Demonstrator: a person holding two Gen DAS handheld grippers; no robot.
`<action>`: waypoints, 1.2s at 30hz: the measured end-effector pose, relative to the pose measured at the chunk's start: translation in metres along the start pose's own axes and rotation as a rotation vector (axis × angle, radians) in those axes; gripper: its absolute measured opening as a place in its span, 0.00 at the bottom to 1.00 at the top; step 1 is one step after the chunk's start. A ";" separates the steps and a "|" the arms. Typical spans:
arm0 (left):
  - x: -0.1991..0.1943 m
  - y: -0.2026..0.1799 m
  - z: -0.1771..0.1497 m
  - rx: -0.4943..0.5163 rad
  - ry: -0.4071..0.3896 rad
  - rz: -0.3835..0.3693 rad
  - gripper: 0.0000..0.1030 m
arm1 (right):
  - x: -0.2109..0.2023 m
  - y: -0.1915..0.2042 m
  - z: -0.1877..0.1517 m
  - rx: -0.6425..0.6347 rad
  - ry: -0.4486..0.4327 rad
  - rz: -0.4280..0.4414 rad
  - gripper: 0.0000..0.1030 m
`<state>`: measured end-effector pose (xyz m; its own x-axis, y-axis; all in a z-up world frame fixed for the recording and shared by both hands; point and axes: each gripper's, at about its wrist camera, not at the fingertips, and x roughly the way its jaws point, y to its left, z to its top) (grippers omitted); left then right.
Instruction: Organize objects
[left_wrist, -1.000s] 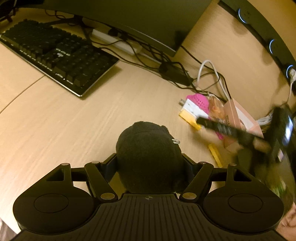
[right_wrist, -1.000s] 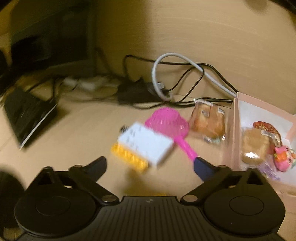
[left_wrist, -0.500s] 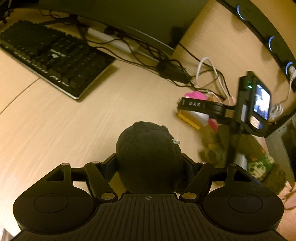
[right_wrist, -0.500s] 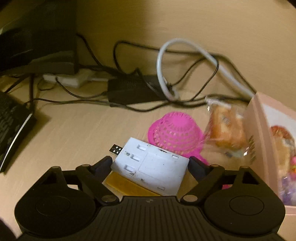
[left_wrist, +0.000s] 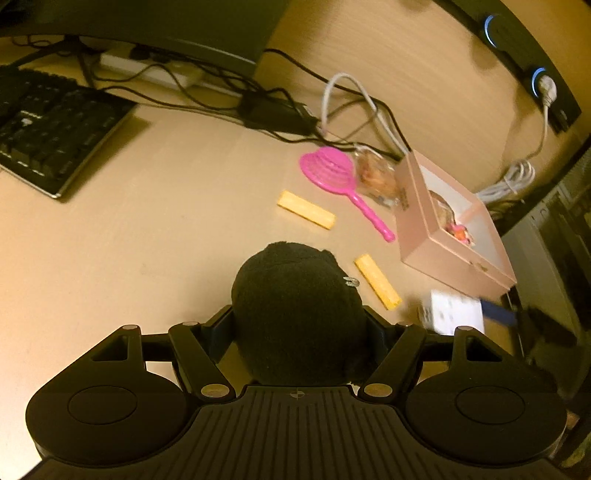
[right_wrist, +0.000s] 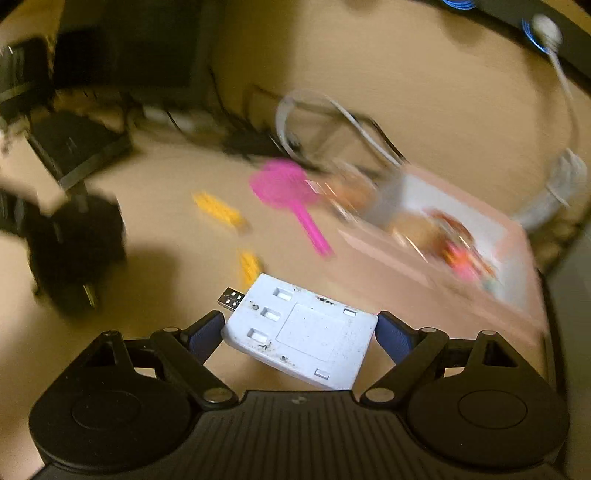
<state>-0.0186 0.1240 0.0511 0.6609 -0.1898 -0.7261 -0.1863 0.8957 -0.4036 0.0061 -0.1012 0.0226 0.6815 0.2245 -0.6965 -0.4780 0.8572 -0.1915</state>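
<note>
Two hand-held grippers are loaded at once. The left hand-held gripper (left_wrist: 297, 328) is clamped on a round black plush toy (left_wrist: 295, 314), carried above the bench (left_wrist: 147, 221). The right hand-held gripper (right_wrist: 299, 332) has its blue pads (right_wrist: 205, 334) closed against the sides of a white plastic adapter (right_wrist: 301, 336) with a small plug at one corner, lifted clear of the bench and angled, its jaws having closed in over the last second.

The adapter is probably the riskier load: it sits skewed between the pads, gripped near two corners, so a quick swing could let it pivot or slip out before it reaches the pink box (left_wrist: 454, 236). The plush is soft and bulges past the jaws, so it may snag on the box wall, or push the wrapped snacks inside askew if dropped in carelessly.

From the left wrist the scene is sharp: two yellow blocks (left_wrist: 306, 209) lie apart on the bench, a pink toy strainer (left_wrist: 330, 171) lies just beside a wrapped pastry (left_wrist: 375, 175) that rests against the box, and cables (left_wrist: 347, 107) trail behind. The adapter shows there only as a blurred white patch at the lower right. The right wrist view is smeared, yet it alone shows the adapter's slotted face and how the pads meet it; it also shows the plush from the side, at far left.
</note>
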 end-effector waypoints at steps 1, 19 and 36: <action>0.001 -0.004 -0.002 0.006 0.003 0.002 0.74 | 0.000 -0.005 -0.006 0.009 0.005 -0.033 0.87; 0.000 -0.026 -0.008 0.032 -0.008 0.119 0.74 | 0.064 0.021 0.037 0.086 0.017 0.189 0.29; 0.019 -0.047 -0.008 0.053 0.021 0.083 0.74 | 0.009 -0.010 -0.019 -0.019 0.033 0.313 0.16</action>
<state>-0.0032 0.0750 0.0516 0.6290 -0.1225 -0.7677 -0.2006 0.9285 -0.3125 0.0064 -0.1166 0.0051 0.4815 0.4605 -0.7457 -0.6720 0.7402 0.0231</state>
